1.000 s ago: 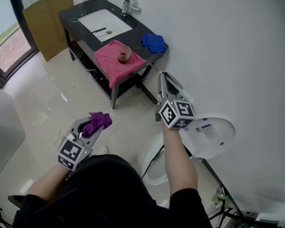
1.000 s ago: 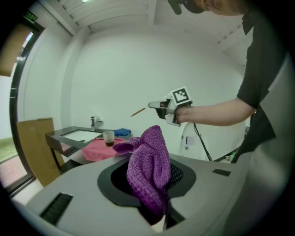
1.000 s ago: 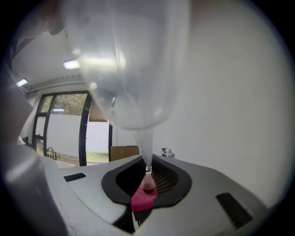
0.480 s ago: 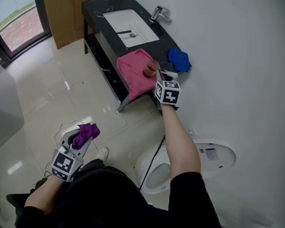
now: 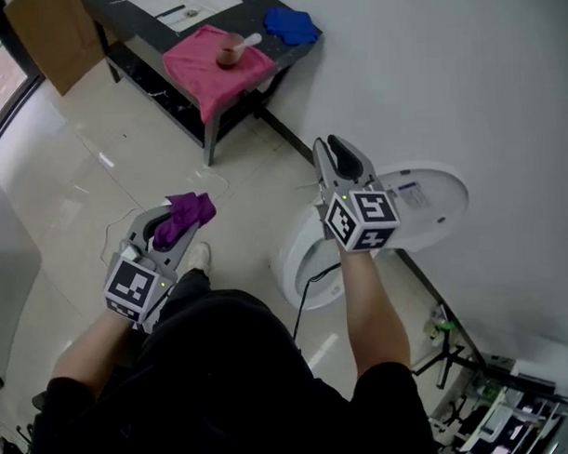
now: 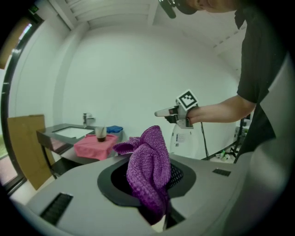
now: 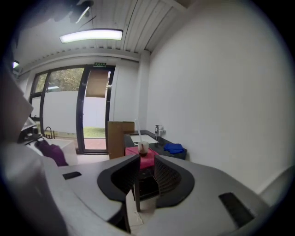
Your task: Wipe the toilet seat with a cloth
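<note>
Dragged over the white toilet seat [image 5: 292, 256], the bunched purple knit cloth [image 5: 192, 212] could pull free of the left gripper [image 5: 171, 230] clamping it; the right gripper [image 5: 333, 153] is opening, empty.

Right gripper [image 7: 147, 156], jaws opening and empty, before cup [image 7: 143, 147] on pink cloth [image 7: 146, 161]

Nubbly knitted purple cloth [image 6: 147, 170], glossy white toilet [image 5: 299, 253], shiny floor tiles [image 5: 69, 210], soft pink towel [image 5: 199, 66]

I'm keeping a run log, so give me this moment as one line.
left gripper: shut on purple cloth | right gripper: jaws opening, empty | toilet: lid up, cloth not touching it
</note>
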`<state>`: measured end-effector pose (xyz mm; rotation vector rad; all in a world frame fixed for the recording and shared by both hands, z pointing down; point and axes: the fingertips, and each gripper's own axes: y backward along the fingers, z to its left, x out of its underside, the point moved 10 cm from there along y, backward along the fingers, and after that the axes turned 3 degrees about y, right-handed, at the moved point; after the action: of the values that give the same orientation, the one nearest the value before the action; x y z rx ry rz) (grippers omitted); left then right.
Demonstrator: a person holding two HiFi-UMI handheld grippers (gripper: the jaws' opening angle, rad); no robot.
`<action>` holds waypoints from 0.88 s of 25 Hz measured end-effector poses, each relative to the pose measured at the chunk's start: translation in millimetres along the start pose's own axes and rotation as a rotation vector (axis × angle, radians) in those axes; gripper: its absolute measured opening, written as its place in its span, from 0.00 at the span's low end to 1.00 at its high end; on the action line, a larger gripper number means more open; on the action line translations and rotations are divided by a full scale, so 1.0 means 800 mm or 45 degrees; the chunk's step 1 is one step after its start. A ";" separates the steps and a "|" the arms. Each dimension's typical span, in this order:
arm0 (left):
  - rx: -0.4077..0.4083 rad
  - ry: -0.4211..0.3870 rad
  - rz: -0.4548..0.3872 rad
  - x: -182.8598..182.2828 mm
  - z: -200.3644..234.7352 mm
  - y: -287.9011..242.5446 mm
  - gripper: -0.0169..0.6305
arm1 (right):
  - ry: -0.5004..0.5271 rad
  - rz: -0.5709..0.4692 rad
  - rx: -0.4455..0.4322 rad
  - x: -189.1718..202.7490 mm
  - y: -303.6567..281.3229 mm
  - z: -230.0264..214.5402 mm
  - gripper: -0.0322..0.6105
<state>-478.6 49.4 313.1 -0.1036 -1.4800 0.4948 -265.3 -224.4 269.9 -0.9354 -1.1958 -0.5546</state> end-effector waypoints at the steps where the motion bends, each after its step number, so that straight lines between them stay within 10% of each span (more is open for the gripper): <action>1: 0.020 -0.011 -0.016 -0.005 -0.024 -0.012 0.18 | 0.002 -0.011 0.040 0.013 0.054 -0.013 0.23; 7: 0.198 -0.264 -0.020 0.018 -0.230 -0.083 0.18 | -0.055 -0.007 0.256 0.163 0.387 -0.068 0.22; 11: 0.283 -0.187 0.004 0.035 -0.388 -0.105 0.18 | -0.157 0.013 0.316 0.248 0.547 -0.061 0.22; 17: 0.463 -0.357 -0.007 0.025 -0.564 -0.096 0.18 | -0.237 0.058 0.306 0.296 0.645 -0.031 0.22; 22: 0.472 -0.326 0.015 0.034 -0.584 -0.077 0.18 | -0.170 0.063 0.297 0.288 0.643 -0.003 0.22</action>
<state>-11.0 112.4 310.6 0.2518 -1.6107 0.8069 212.6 68.5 326.7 -0.8096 -1.3221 -0.3088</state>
